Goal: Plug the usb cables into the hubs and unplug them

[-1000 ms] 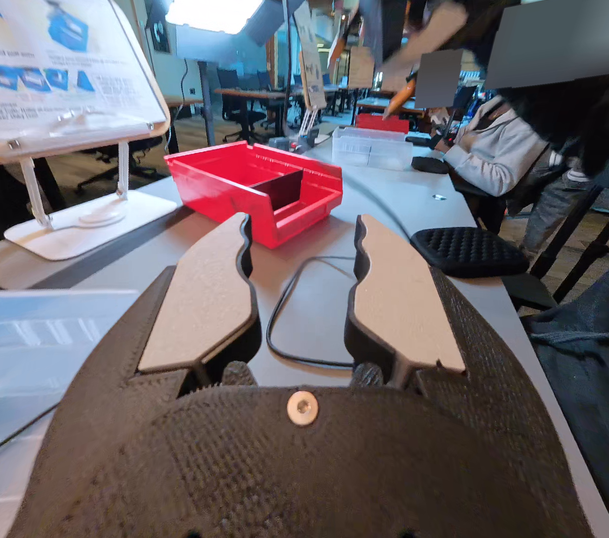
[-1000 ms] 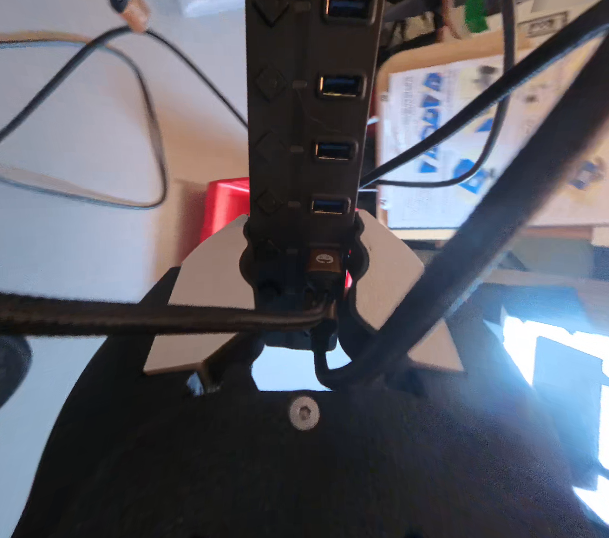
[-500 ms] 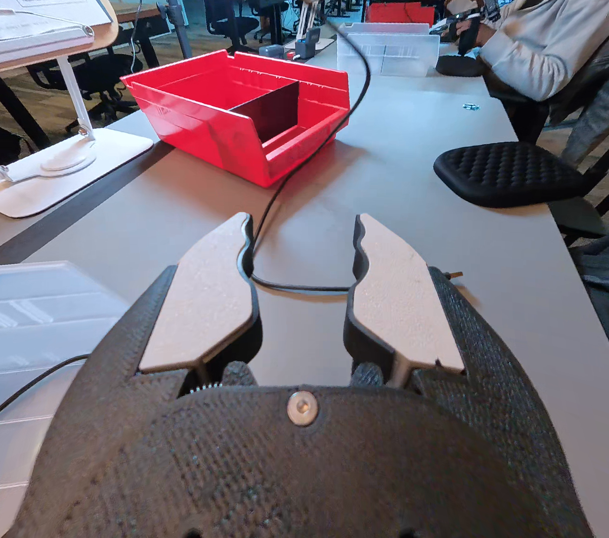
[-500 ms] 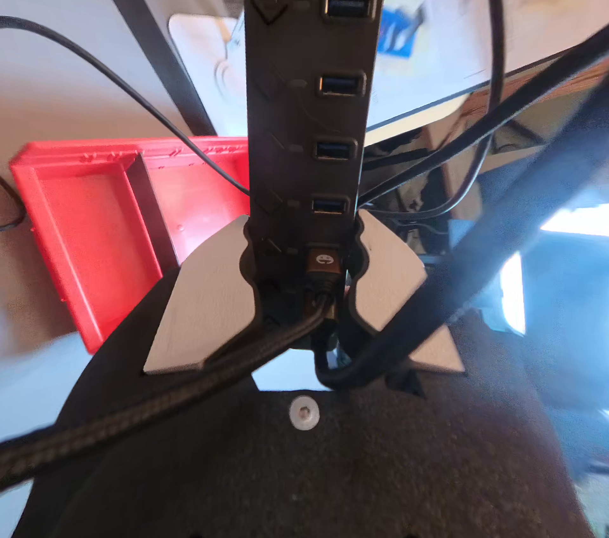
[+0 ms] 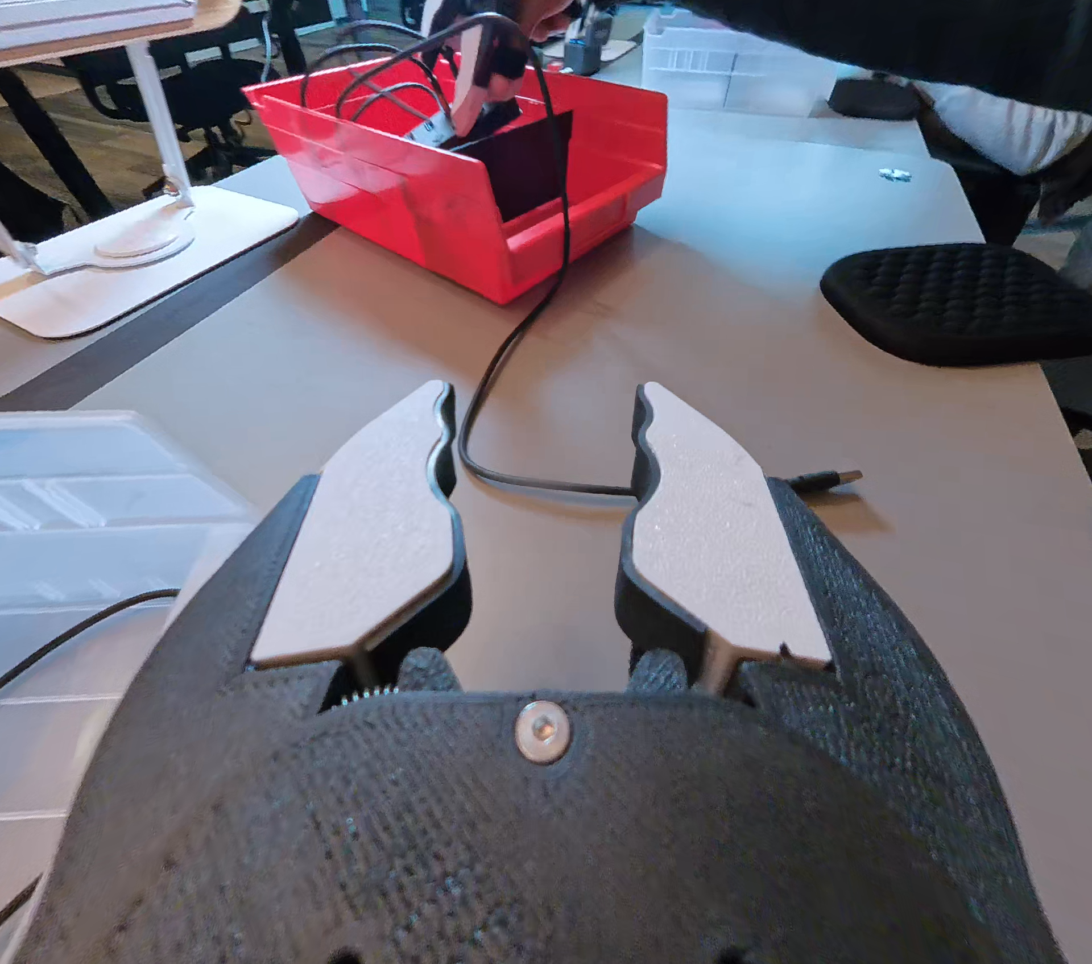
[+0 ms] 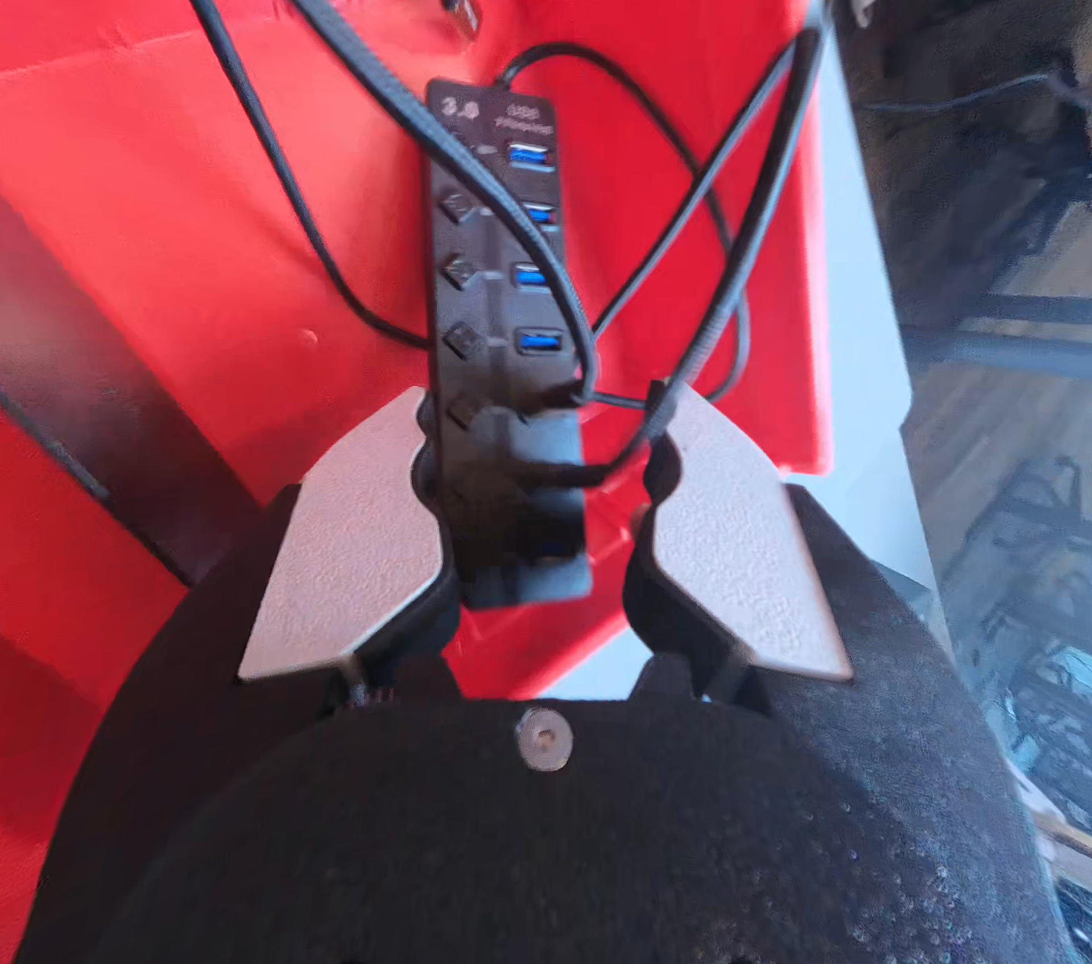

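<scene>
Right now my left gripper (image 5: 543, 439) sits low over the grey tabletop (image 5: 768, 345) with its jaws wide and nothing between them. A thin black USB cable (image 5: 514, 345) curls through that gap, and its plug end (image 5: 827, 479) lies flat just beside my right-hand finger, with bare tabletop running from there to the right edge. To my left a clear plastic lidded box (image 5: 106, 510) crowds the near corner. Farther out, a black textured pad (image 5: 969, 303) lies at the right edge, and the red plastic bin (image 5: 449, 220) with its black divider stands mid-table; the cable climbs over its front wall. A white stand base (image 5: 136, 250) sits left of the bin.

From the right gripper (image 6: 538, 439), jaws parted, the long black multi-port USB hub (image 6: 502, 321) lies between the fingers over the bin's red floor (image 6: 177, 226); it looks free of the right finger, though blur hides the left contact. Braided black cables (image 6: 520, 238) loop across it.
</scene>
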The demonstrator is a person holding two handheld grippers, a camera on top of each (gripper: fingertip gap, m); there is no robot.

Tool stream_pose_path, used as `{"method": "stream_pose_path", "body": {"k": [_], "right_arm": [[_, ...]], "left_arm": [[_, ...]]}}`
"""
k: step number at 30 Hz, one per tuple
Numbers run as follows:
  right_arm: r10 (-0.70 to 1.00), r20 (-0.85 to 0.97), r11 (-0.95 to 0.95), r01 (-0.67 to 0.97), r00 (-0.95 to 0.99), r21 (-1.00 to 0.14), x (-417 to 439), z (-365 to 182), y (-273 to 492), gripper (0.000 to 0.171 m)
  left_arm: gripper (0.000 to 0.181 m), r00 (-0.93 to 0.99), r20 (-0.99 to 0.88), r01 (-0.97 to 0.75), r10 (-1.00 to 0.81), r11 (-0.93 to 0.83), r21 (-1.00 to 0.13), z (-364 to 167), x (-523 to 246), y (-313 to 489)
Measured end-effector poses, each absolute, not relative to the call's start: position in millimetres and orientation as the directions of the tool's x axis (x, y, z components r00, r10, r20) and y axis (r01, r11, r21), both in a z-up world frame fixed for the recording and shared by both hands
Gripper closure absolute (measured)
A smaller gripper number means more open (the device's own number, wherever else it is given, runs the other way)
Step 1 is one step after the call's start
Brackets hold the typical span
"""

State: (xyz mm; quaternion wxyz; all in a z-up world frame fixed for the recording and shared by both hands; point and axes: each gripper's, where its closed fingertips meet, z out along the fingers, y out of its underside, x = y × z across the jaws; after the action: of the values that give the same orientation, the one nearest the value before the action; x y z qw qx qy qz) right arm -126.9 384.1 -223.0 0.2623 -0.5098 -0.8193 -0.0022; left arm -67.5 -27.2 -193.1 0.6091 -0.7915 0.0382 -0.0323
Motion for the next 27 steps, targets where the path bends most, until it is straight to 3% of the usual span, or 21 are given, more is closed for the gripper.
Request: {"method": "stream_pose_path", "body": {"k": [4, 8, 11, 13, 15, 20, 22, 25, 27], "right_arm": [[0.836, 0.455, 0.485, 0.801, -0.307, -0.351, -114.1, -158.3, 377.9, 0.094], [0.804, 0.432, 0.590, 0.643, -0.410, -0.488, -84.6, -106.4, 307.9, 0.104], [0.651, 0.512, 0.759, 0.495, -0.561, -0.423, -47.8, -109.1, 246.6, 0.106], [0.426, 0.658, 0.900, 0.368, -0.621, -0.235, -29.4, -120.1, 218.7, 0.110], [0.146, 0.722, 0.947, 0.306, -0.676, 0.095, -16.0, -139.1, 206.1, 0.111], [-0.361, 0.607, 0.797, 0.104, -0.708, 0.595, -27.6, -175.7, 171.6, 0.119], [-0.446, 0.505, 0.681, 0.085, -0.739, 0.727, -35.1, -186.4, 175.6, 0.118], [-0.539, 0.313, 0.458, 0.040, -0.782, 0.888, -46.1, -198.3, 203.9, 0.153], [-0.515, 0.227, 0.438, -0.026, -0.826, 0.899, -40.7, -206.0, 218.3, 0.168]], "left_arm": [[0.125, 0.997, 0.027, 0.011, -0.066, -0.234, -0.972, -190.4, -75.7, -28.7], [0.125, 0.998, 0.022, 0.006, -0.066, -0.235, -0.972, -190.9, -73.8, -27.5], [0.125, 0.997, 0.012, -0.006, -0.073, -0.243, -0.970, -192.3, -70.1, -25.9], [0.126, 0.997, 0.002, -0.016, -0.072, -0.254, -0.967, -194.6, -69.4, -24.9], [0.126, 0.997, 0.001, -0.019, -0.075, -0.263, -0.965, -197.1, -68.8, -23.8], [0.126, 0.997, 0.001, -0.021, -0.074, -0.287, -0.958, -203.9, -69.6, -24.1], [0.126, 0.998, 0.002, -0.018, -0.070, -0.290, -0.957, -205.2, -71.2, -25.9], [0.126, 0.998, 0.016, -0.004, -0.065, -0.295, -0.955, -207.6, -74.4, -27.4], [0.126, 0.998, 0.021, 0.001, -0.062, -0.302, -0.953, -210.0, -75.8, -28.0]]}}
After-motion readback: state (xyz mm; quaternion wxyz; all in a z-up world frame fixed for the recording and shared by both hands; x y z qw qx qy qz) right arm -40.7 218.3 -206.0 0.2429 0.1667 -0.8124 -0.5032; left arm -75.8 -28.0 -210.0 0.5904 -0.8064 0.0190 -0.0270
